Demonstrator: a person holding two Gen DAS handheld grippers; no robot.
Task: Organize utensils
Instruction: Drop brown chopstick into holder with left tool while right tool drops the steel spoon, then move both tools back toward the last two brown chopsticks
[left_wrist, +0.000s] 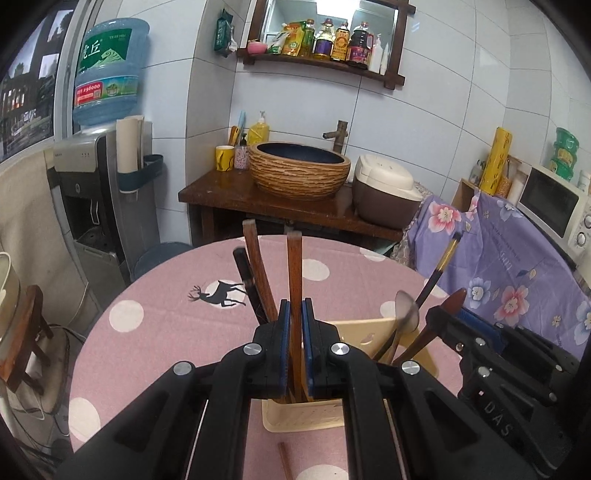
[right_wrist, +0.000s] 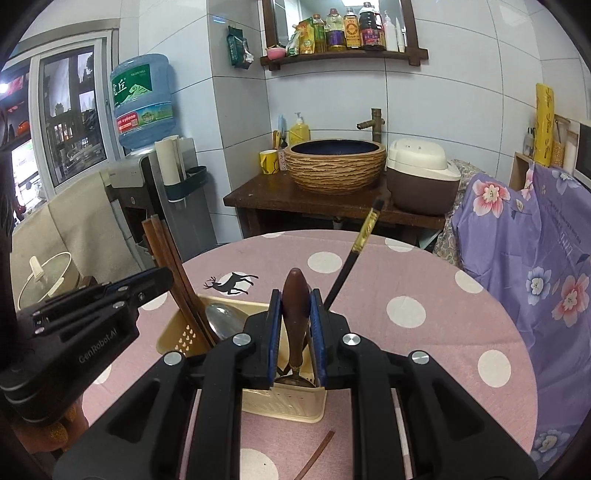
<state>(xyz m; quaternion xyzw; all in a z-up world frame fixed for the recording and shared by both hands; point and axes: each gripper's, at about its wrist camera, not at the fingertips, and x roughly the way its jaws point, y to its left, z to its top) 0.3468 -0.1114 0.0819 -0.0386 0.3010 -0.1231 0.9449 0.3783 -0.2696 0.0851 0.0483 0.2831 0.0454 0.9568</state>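
A cream plastic utensil holder (left_wrist: 306, 417) stands on the pink dotted table; it also shows in the right wrist view (right_wrist: 184, 336). My left gripper (left_wrist: 295, 314) is shut on a brown wooden chopstick (left_wrist: 294, 266) that stands upright in the holder beside another brown chopstick (left_wrist: 255, 258). My right gripper (right_wrist: 295, 306) is shut on the brown wooden handle of a utensil (right_wrist: 295, 295) whose lower end is inside the holder. A metal spoon (right_wrist: 221, 321) and a black chopstick with a gold band (right_wrist: 354, 251) lean in the holder. One loose chopstick (right_wrist: 317, 454) lies on the table in front.
The round table (right_wrist: 424, 350) carries only the holder and the loose chopstick. Behind it are a wooden stand with a woven basin (right_wrist: 334, 166), a rice cooker (right_wrist: 421, 177), a water dispenser (left_wrist: 96, 184) and a flowered cloth (right_wrist: 535, 258) at the right.
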